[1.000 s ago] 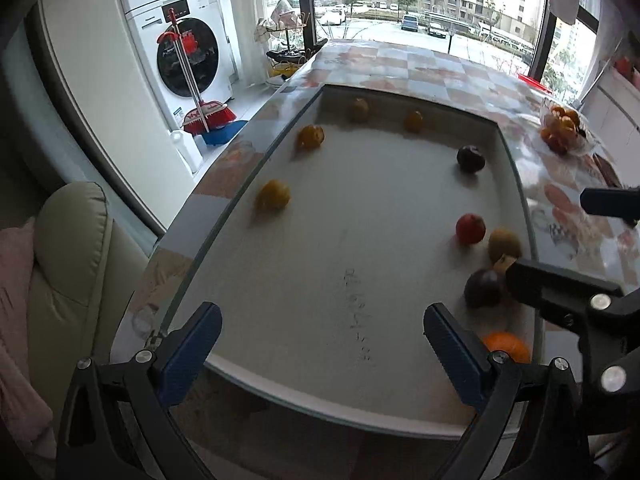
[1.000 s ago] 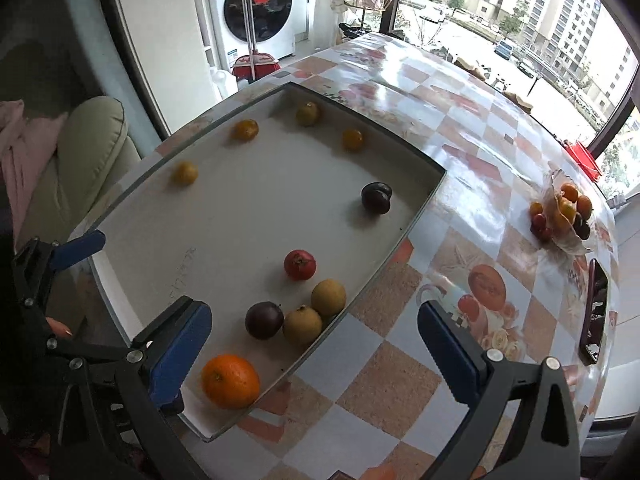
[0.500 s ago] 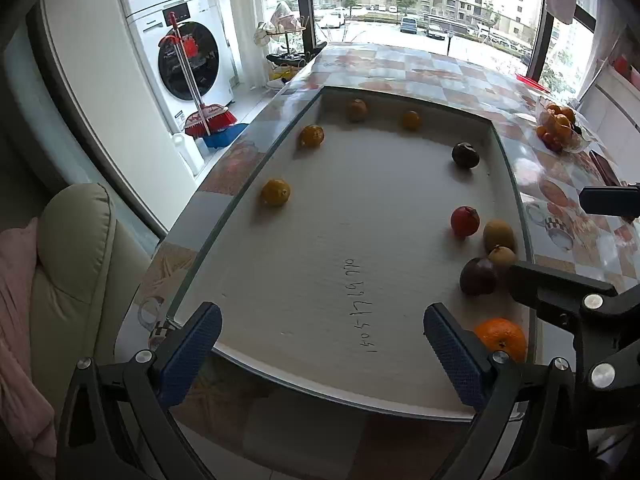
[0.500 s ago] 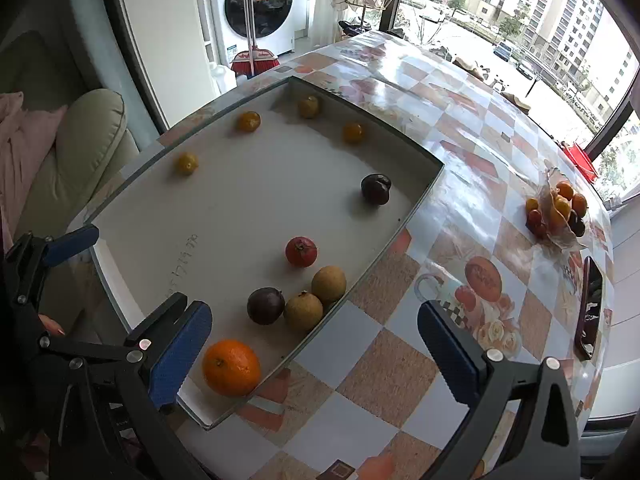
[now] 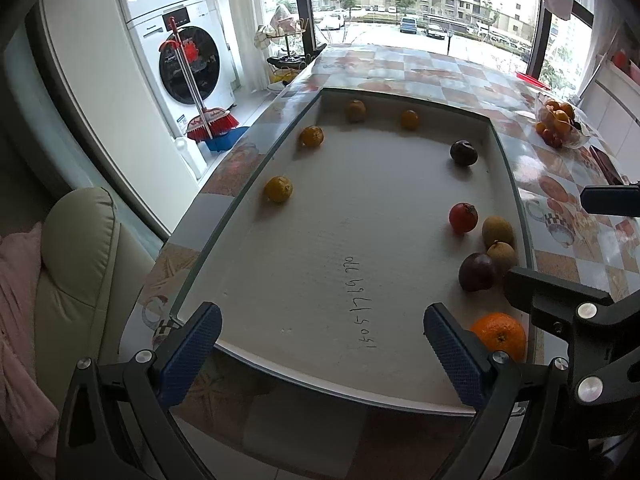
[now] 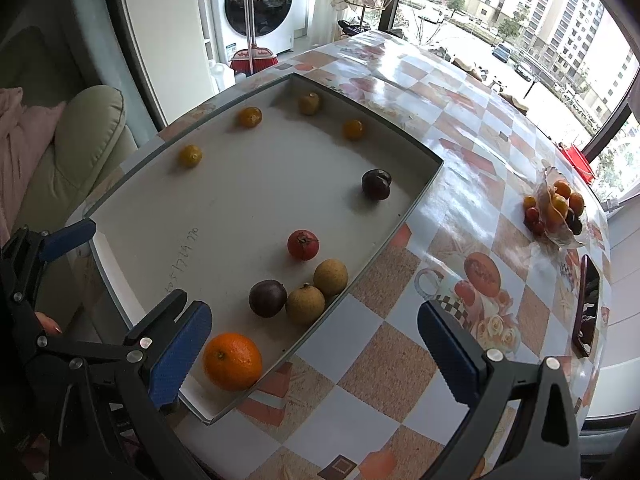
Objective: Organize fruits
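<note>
A shallow white tray (image 5: 340,216) (image 6: 224,200) holds scattered fruit. A big orange (image 5: 499,335) (image 6: 232,360) lies in its near corner, beside a dark purple fruit (image 5: 477,271) (image 6: 267,298), two brown fruits (image 6: 305,304) (image 6: 330,277) and a red fruit (image 5: 463,218) (image 6: 303,244). A dark plum (image 5: 463,153) (image 6: 376,184) and several small orange fruits (image 5: 278,189) lie farther back. My left gripper (image 5: 320,350) hangs open above the tray's near edge. My right gripper (image 6: 312,346) is open too, above the near right corner, with nothing between its fingers.
A glass bowl of fruit (image 6: 554,210) (image 5: 558,124) stands on the checked tablecloth at the far right, with a dark phone (image 6: 586,308) nearer. A beige sofa (image 5: 76,264) sits left of the table. A washing machine (image 5: 180,52) and red broom (image 5: 212,124) stand behind.
Both grippers have pulled back and up from the tray, so more of the near edge and table shows. No fruit has moved.
</note>
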Tool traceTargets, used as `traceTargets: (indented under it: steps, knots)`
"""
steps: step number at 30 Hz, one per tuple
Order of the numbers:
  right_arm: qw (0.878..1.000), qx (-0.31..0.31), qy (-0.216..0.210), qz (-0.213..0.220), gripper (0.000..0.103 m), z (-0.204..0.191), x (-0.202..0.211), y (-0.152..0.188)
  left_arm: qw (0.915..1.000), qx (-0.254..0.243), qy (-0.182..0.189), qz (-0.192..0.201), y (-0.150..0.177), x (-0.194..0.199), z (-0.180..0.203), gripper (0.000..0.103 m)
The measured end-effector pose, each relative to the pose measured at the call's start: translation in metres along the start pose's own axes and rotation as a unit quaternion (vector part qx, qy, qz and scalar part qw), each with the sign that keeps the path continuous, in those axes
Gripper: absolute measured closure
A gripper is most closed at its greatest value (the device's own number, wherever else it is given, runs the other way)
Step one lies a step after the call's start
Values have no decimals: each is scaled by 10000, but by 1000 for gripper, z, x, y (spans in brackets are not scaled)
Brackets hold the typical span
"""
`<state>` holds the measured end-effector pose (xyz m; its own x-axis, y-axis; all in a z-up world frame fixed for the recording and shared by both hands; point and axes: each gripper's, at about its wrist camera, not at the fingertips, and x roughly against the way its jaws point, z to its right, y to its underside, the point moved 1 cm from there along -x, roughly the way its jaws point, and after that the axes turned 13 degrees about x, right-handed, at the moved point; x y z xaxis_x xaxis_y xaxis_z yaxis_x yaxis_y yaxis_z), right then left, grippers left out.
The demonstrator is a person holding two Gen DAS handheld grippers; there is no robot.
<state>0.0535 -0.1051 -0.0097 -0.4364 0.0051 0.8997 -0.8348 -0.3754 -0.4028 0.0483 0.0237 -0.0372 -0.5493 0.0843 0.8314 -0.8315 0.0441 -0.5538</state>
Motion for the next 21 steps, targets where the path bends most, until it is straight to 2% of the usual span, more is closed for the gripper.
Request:
traceTargets:
  steps: [21]
  knots:
    - [10000, 38, 53, 59, 0, -4, 7, 4, 9999, -101, -39, 83, 4, 7, 5, 2]
